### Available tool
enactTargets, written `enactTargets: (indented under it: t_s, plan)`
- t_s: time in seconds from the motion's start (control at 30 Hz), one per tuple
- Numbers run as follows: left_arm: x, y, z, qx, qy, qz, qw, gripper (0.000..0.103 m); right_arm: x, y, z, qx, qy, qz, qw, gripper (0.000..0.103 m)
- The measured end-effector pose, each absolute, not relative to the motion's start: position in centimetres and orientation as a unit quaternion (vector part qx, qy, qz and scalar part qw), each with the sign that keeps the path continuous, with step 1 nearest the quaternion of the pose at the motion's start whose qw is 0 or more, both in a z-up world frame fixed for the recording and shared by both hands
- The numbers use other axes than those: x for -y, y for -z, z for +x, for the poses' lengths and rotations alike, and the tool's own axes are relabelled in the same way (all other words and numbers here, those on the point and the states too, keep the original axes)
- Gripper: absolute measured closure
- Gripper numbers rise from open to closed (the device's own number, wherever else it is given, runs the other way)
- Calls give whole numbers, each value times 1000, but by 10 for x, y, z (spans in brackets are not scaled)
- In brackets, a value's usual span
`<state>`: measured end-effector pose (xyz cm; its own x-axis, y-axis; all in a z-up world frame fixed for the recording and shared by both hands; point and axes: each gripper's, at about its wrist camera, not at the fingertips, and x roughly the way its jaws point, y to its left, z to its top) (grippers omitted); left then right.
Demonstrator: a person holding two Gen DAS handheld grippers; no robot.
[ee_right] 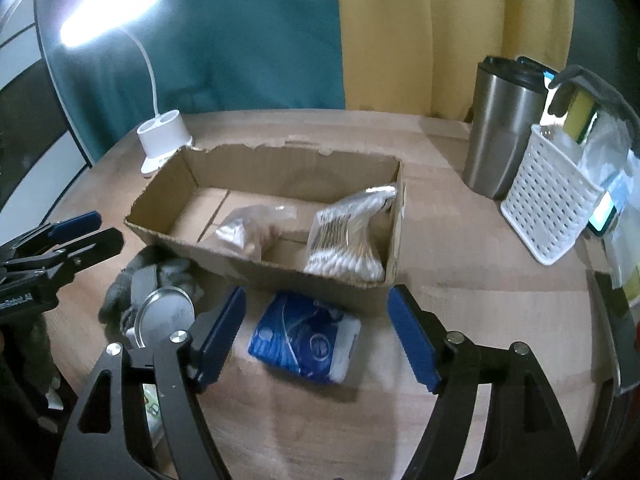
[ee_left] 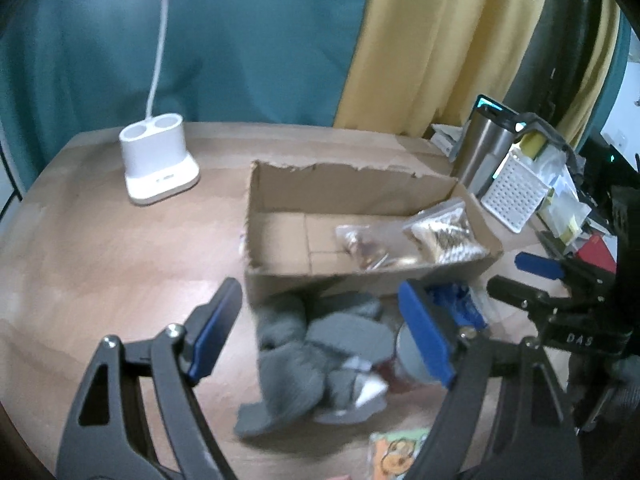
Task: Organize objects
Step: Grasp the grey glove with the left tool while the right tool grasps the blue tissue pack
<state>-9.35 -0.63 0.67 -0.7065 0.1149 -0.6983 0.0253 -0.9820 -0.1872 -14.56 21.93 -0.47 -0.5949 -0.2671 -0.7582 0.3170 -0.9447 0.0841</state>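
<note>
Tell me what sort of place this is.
Probably a home desk or bedroom table: a wooden tabletop against curtains, with a white desk lamp, a steel tumbler and a cardboard box of toiletries.

Both the left gripper and right gripper are black cut-out frames with silver screws and ridged blue fingertip pads, plus white "DAS" lettering at 3 o'clock in the left view.
</note>
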Motion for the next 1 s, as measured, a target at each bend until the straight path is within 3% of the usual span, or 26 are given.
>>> enactTargets:
  t_s: [0.43, 1.0]
  plan:
    - [30, 20, -68, 102, -910, -403, 1, 20, -211, 26, -128, -27, 885, 440, 150, 26]
    - [31, 59, -93, 100, -884, -456, 15, 20, -209, 58, -144, -18, 867, 474, 152, 26]
